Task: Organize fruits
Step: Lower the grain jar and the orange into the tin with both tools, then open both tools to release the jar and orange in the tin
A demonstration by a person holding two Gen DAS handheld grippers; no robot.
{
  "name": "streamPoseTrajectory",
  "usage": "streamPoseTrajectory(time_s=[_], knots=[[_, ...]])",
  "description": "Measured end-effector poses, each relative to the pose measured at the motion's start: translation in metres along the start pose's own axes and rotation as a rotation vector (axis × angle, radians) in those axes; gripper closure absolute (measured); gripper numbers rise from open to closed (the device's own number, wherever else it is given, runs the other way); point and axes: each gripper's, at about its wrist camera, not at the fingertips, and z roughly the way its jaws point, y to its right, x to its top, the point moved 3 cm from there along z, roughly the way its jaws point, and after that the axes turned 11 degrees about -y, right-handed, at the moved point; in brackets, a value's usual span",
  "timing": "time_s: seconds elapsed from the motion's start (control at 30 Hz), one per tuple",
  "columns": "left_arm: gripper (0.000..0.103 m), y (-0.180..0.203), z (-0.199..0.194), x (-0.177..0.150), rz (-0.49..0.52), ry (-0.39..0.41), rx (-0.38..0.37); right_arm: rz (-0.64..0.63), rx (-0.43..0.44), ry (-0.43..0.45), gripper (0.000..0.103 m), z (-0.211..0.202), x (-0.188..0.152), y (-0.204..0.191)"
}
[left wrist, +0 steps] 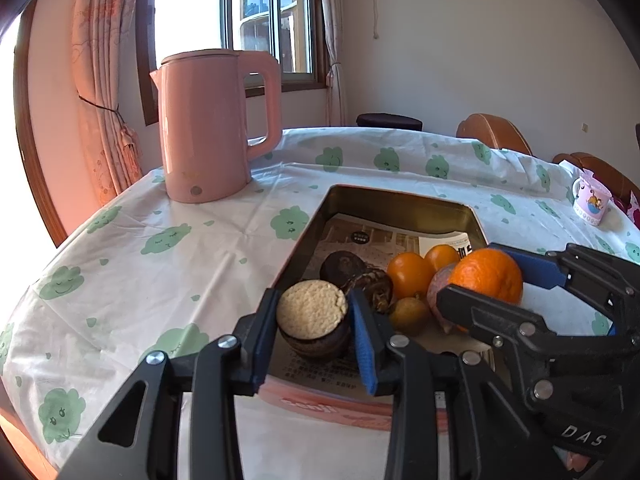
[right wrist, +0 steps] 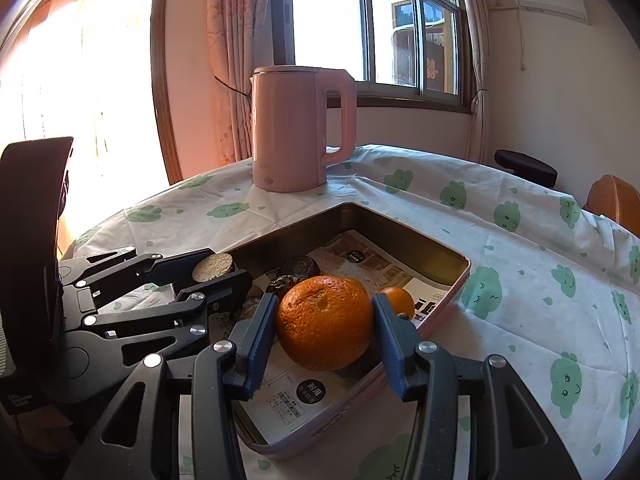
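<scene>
My left gripper is shut on a cut brown fruit with a pale grainy face, over the near left corner of a paper-lined metal tray. My right gripper is shut on a large orange, held over the tray's near part. The orange and the right gripper also show at the right of the left wrist view. In the tray lie a dark round fruit, two small oranges, a small brown fruit and a pinkish fruit, partly hidden.
A tall pink kettle stands beyond the tray's far left on the round table's cloud-print cloth. A small printed cup sits at the far right edge. Brown chairs and a black stool stand behind the table.
</scene>
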Motion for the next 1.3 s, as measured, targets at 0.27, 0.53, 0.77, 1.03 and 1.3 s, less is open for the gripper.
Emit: streamPoseTrajectory(time_s=[0.27,0.53,0.77,1.03,1.3], knots=[[0.052,-0.001,-0.002,-0.001,-0.016,0.004,-0.037,0.043,-0.008,0.043,0.033,-0.008,-0.001,0.008],[0.017,0.002,-0.020,0.002,-0.041,0.107,-0.023,0.069,-0.078,0.149,0.024,-0.032,-0.007,0.018],[0.012,0.006,-0.028,0.005,-0.059,0.165,-0.027,0.068,-0.178,0.218,0.020,-0.050,-0.012,0.029],[0.012,0.005,-0.032,0.005,-0.079,0.185,-0.016,0.102,-0.182,0.246,0.013,-0.059,-0.016,0.036],[0.012,0.004,-0.037,0.005,-0.094,0.203,-0.009,0.108,-0.184,0.250,0.011,-0.060,-0.016,0.036]])
